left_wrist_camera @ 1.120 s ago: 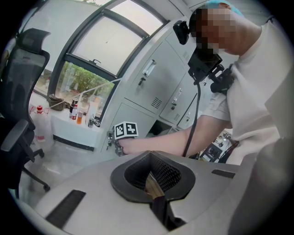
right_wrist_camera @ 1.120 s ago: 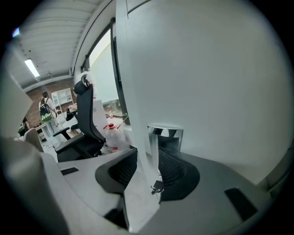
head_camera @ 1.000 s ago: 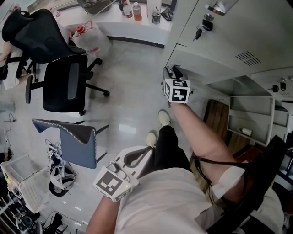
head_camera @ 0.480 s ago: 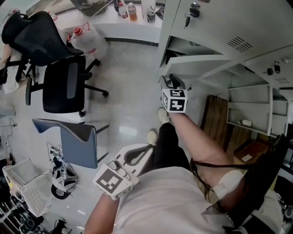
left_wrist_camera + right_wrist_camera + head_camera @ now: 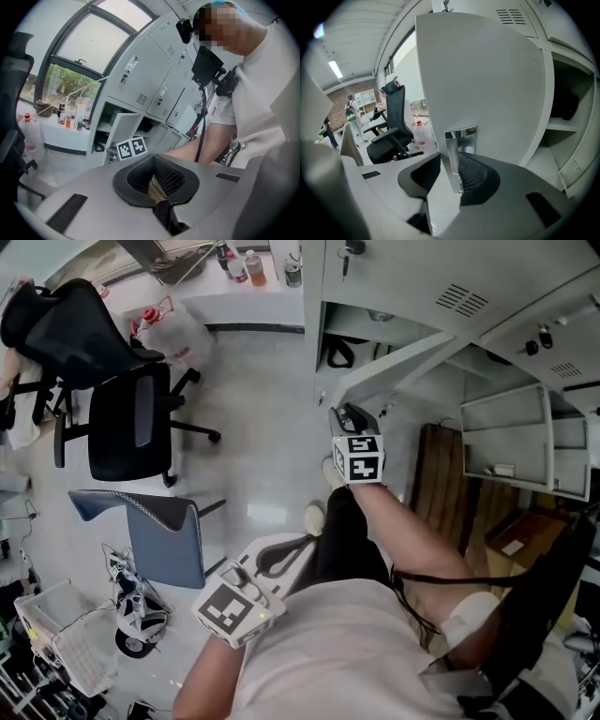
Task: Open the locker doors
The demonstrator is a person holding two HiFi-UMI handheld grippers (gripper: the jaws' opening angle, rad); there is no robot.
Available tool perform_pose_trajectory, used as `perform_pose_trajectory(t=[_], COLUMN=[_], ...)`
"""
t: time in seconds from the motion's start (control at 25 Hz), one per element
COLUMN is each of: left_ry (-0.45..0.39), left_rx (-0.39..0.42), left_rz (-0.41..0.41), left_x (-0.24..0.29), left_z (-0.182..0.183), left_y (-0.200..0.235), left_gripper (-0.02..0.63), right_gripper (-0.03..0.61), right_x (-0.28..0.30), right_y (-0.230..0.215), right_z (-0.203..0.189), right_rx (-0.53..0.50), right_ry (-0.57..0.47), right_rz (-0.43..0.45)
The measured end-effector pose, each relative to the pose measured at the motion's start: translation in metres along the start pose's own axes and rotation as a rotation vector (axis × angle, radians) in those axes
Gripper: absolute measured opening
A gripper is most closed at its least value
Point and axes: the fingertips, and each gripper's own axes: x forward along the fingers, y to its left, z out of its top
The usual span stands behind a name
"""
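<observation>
The pale grey sheet-metal locker door (image 5: pixel 398 360) had swung well out since a second before. Back then it stood barely ajar and hid its compartment; now the opening showed a flat shelf and a dark, soft-looking object (image 5: pixel 339 353) inside. The right gripper (image 5: pixel 345 415) had travelled with it, clamped on the door's free edge. In the right gripper view that thin, straight edge ran up between the jaws, and the black mesh-textured pad (image 5: pixel 471 174) lay against it just under a shiny rectangular chrome latch plate (image 5: pixel 461 136).

The door's face (image 5: pixel 478 75) was smooth and matt. The bank of grey metal lockers (image 5: pixel 403 277) above carried louvred vent slots and small lock fittings.

The left gripper (image 5: pixel 299 548) hung low by the person's white shirt, hardly shifted from the earlier frames. Its smooth grey jaws were closed together with nothing gripped. Its own view (image 5: pixel 157 183) showed them meeting around a rounded black-rimmed hollow.

On the glossy pale floor stood the black mesh-backed office chair (image 5: pixel 131 418), well apart from the lockers.
</observation>
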Motion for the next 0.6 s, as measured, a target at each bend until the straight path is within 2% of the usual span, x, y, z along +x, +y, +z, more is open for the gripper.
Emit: perform_pose_trajectory(t=[0.2, 0.6], left_ry=[0.008, 0.033], left_rx=[0.019, 0.062], left_rz=[-0.032, -0.144], left_x=[0.007, 0.023], left_z=[0.000, 0.002], left_y=[-0.011, -0.032], left_gripper=[0.011, 0.011], right_gripper=[0.106, 0.089], right_x=[-0.022, -0.073], right_y=[-0.004, -0.016], right_z=[-0.015, -0.047], right_rx=[-0.028, -0.008], right_ry=[0.012, 0.042], right_rz=[-0.012, -0.033])
